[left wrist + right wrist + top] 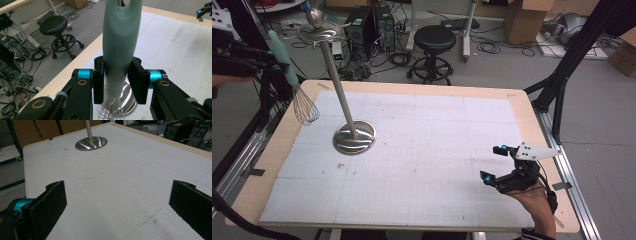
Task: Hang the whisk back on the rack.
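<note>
The whisk (120,47) is showing a pale mint-green handle and silvery wires. The stand (354,137) is gleaming polished steel. The left tool (117,82) and right tool (117,200) are wearing black with bright teal accents. The counter (532,107) is showing light wood edges under a white, faintly gridded mat (422,165).

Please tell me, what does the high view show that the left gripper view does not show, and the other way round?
The high view alone gives the whole metal stand: its leaning pole, the ball on its top disc and its round base on the white mat, and also the right gripper, jaws open, low at the mat's right side. The left gripper view alone gives the grip up close: the left gripper is shut on the pale green handle of the whisk, its pads on both sides. Both show the whisk's wires hanging below the handle, the black stool and the cables on the floor.
</note>
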